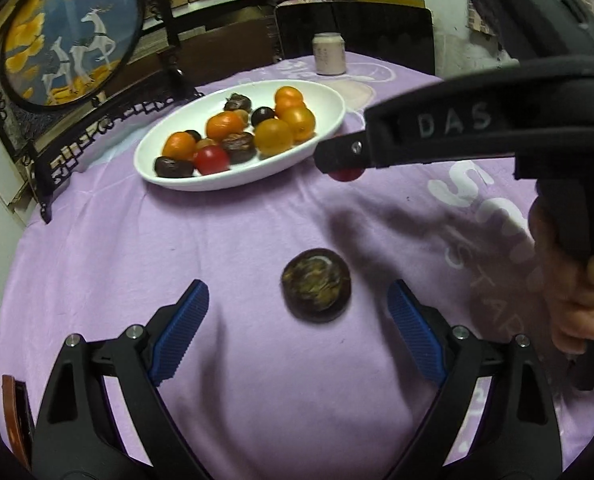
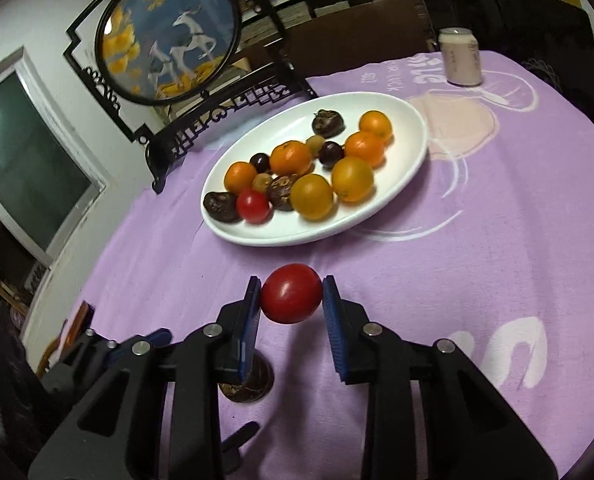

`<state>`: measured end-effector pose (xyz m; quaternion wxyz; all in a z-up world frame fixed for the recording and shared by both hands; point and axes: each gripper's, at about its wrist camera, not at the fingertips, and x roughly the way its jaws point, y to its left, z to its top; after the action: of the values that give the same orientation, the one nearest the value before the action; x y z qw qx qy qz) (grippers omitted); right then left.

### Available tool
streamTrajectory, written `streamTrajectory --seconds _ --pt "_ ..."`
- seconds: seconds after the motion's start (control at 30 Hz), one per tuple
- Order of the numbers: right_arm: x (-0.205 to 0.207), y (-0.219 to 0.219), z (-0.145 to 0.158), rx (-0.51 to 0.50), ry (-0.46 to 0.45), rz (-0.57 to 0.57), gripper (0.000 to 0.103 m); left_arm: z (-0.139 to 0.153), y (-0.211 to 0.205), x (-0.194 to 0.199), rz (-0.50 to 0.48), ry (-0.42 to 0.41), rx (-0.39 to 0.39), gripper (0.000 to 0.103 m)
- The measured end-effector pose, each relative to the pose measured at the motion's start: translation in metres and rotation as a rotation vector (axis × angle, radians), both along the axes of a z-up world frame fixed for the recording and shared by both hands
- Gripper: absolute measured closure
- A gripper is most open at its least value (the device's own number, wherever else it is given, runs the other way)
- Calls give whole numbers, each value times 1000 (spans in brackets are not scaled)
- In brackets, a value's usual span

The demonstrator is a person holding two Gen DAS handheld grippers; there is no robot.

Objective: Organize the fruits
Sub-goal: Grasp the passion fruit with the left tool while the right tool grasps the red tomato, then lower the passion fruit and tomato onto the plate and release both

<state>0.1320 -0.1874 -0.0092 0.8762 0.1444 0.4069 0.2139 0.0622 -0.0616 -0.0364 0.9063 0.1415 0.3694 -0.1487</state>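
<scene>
Red and glossy, the tomato (image 2: 291, 298) is sitting clamped between my right gripper (image 2: 291, 300) and its ribbed blue pads, lifted over the purple cloth (image 2: 477, 240) just short of the white oval plate (image 2: 413, 168) of fruit. Only my left view is showing my left gripper (image 1: 299, 304) spread wide around a dark, flat, round fruit (image 1: 316, 284).

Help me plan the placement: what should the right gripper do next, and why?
Probably carry the red tomato forward over the white plate and release. The right gripper is shut on it short of the plate's near rim, where the other fruits already lie.
</scene>
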Motion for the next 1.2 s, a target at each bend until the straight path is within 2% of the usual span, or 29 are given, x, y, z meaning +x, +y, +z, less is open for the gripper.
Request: streamTrajectory --seconds 0.13,0.2,0.27,0.37,0.4,0.47,0.63,0.9,1.07,1.2 --pt "0 -3 1 10 1 1 72 -3 5 10 18 42 -33 20" --pt "-1 -3 3 8 -9 0 72 -4 9 14 22 63 -51 28" --pt "-2 -5 4 8 -11 -3 72 -7 9 19 23 92 -67 33" --pt "-1 -6 3 8 -7 -8 72 -11 8 21 12 118 -73 46" --pt "-1 -6 3 7 -7 -9 72 -11 8 21 11 116 -78 55" --pt "-1 -5 2 4 -7 -9 72 -11 7 22 7 116 -86 62" --pt "-2 -9 1 -3 -7 -17 72 -4 12 18 45 76 -91 62" --pt "-20 -4 -1 -69 -40 -16 72 26 54 12 267 -93 -91 62" --pt "-44 -2 2 -97 -86 -3 72 36 67 11 317 -119 -115 62" --pt "-56 -4 9 -96 -125 -5 72 41 69 12 331 -146 -102 62"
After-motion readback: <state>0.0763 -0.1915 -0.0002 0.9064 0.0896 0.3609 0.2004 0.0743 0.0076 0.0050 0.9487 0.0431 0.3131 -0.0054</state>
